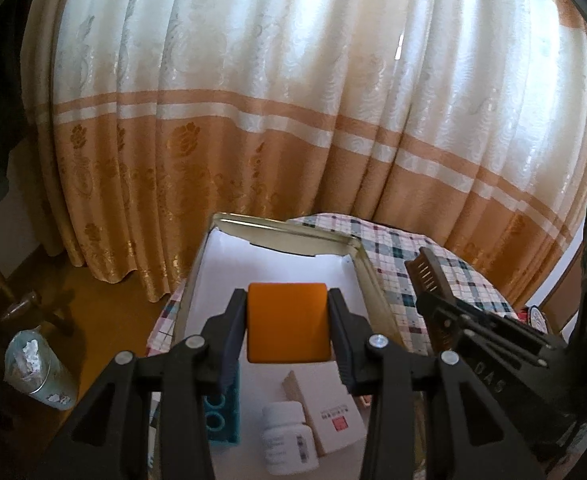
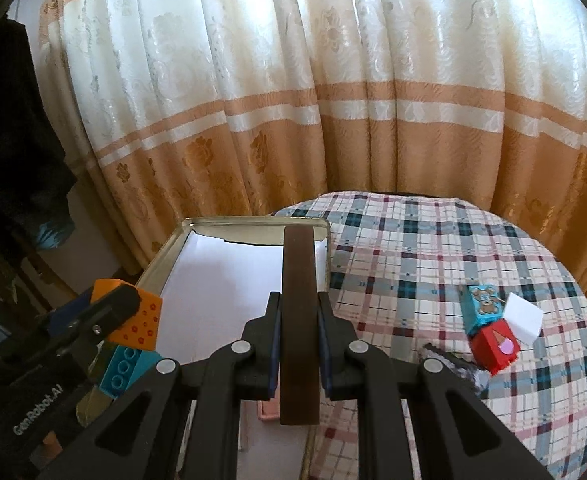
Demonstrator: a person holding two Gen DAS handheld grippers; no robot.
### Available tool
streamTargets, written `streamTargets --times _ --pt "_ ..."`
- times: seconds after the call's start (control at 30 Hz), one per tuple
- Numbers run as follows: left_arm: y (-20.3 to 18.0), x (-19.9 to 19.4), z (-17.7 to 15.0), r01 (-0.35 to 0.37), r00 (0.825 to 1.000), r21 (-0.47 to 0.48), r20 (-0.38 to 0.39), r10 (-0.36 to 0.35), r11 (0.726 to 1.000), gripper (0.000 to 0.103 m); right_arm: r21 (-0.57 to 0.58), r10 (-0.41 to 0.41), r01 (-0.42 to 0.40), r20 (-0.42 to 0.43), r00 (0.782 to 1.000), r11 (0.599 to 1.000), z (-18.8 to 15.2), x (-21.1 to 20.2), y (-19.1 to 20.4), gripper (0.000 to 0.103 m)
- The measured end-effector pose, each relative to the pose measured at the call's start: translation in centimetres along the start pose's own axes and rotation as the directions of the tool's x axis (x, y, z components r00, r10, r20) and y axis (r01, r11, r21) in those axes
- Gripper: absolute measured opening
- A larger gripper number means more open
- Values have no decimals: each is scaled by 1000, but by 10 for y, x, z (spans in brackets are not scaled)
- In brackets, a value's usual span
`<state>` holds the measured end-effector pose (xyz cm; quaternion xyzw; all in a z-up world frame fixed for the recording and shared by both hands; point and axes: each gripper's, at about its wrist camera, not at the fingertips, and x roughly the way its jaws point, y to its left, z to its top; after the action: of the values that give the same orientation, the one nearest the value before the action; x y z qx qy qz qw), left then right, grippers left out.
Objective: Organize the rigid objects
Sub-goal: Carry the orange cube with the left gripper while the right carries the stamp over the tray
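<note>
Orange block [image 1: 287, 322] sits clamped between the left gripper's [image 1: 288, 326] fingers, held above the white-lined metal tin [image 1: 367, 276] on the plaid tabletop [image 2: 433, 248]. Right gripper [image 2: 299, 344] fingers pinch a dark brown comb [image 2: 299, 320] upright at the tin's right edge. Red [image 2: 493, 350], teal [image 2: 481, 306] and white [image 2: 523, 318] blocks cluster far right.

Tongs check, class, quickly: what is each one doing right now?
Left tongs: closed on the orange block, above the tin box.
Right tongs: closed on the brown comb.
</note>
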<state>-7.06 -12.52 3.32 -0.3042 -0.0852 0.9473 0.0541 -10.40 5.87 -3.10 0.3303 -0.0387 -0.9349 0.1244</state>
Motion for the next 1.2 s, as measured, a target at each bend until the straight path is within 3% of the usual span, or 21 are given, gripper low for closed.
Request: streamTargets --times 0.27,0.77,1.2 --pt "3 26 7 -55 997 7 -50 56 998 39 -8 6 -7 -70 998 1000 1 37 13 17" --pt "5 64 11 -128 975 21 -182 130 992 39 25 40 -36 -209 977 999 2 75 16 18" --pt "11 78 5 -185 955 20 -232 185 983 39 40 84 -77 -231 969 996 -2 84 16 18"
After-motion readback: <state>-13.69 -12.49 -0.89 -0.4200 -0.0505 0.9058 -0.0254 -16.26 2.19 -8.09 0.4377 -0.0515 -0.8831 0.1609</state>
